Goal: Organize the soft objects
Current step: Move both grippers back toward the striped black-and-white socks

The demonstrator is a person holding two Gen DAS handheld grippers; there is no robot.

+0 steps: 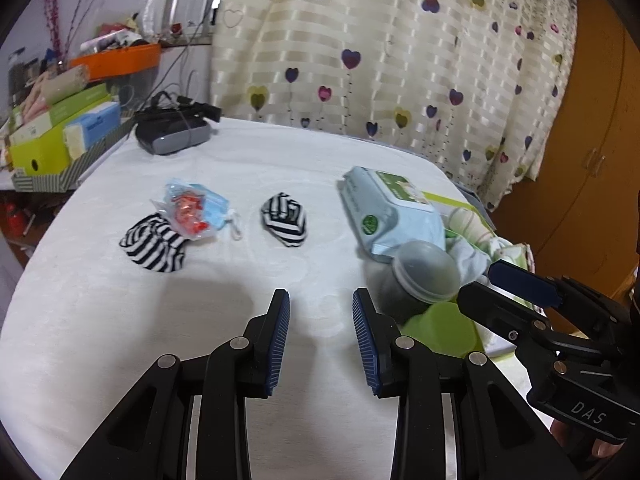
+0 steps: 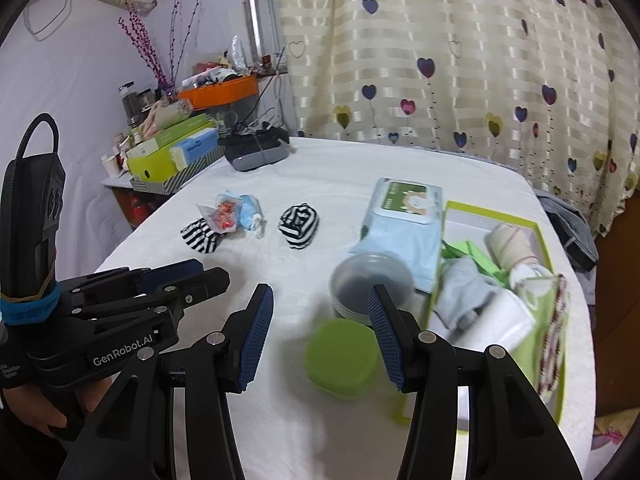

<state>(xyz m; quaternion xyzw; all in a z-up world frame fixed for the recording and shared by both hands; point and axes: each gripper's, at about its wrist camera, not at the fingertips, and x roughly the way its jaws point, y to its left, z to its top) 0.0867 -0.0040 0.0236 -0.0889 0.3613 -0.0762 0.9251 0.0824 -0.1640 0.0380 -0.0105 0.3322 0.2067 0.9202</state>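
Both my grippers are parted and hold nothing: left gripper [image 1: 321,342], right gripper [image 2: 320,330]. The striped sock [image 1: 285,219] lies loose on the bed, well left of the box [image 2: 538,232]. It looks light and limp; I'd pinch its bunched middle.

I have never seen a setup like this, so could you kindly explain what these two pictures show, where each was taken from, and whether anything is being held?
A person holds two hand-held grippers; each carries a wide-angle camera looking along its fingers. One picture comes from the left gripper, the other from the right gripper; each also glimpses the other gripper at its edge. Both stand open and hold nothing. On the white table lie two striped socks, a small plastic packet, a wipes pack, a clear tub, a green lid and a green-edged box of cloths.
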